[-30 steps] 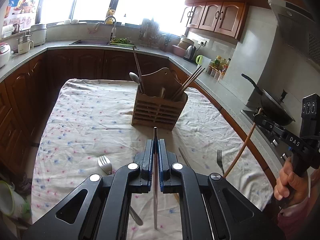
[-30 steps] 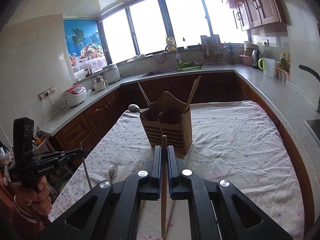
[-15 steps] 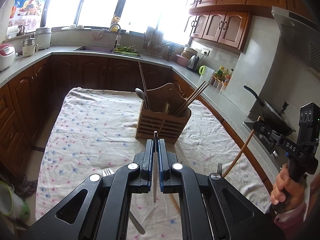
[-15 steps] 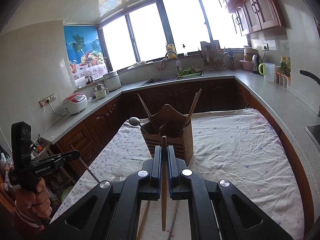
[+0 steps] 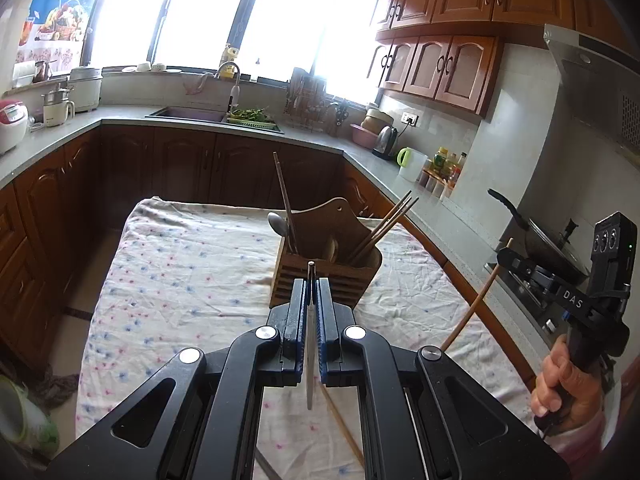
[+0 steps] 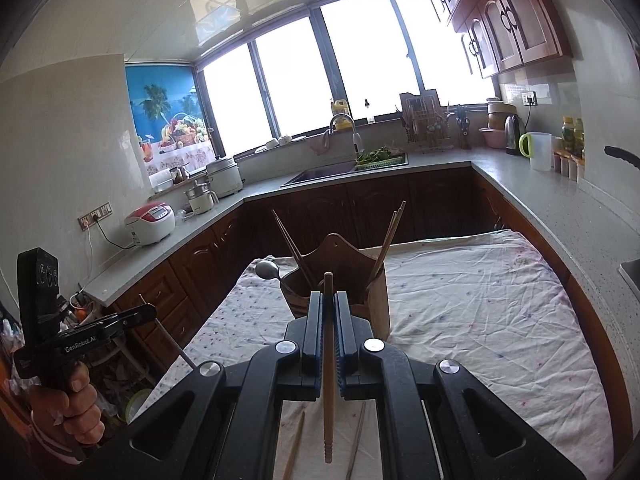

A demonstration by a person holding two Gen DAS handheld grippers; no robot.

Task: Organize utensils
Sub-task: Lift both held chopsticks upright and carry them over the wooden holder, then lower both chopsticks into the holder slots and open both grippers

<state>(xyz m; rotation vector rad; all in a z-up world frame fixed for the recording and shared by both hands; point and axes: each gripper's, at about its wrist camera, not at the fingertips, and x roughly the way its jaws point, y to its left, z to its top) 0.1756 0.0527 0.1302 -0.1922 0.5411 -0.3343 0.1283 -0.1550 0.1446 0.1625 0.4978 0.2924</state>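
A wooden utensil holder stands on the cloth-covered table, with chopsticks and a spoon in it. My left gripper is shut on a thin metal chopstick, held above the table in front of the holder. My right gripper is shut on a wooden chopstick, also raised before the holder. The right gripper with its wooden chopstick shows at the right of the left wrist view. The left gripper shows at the left of the right wrist view.
The floral tablecloth covers the table. Loose chopsticks lie on it under the grippers. Counters ring the room, with a sink, a rice cooker and a wok on the stove at right.
Both grippers have risen and tilted upward with their chopsticks; the forks on the cloth have dropped out of the left wrist view. The holder has not moved.
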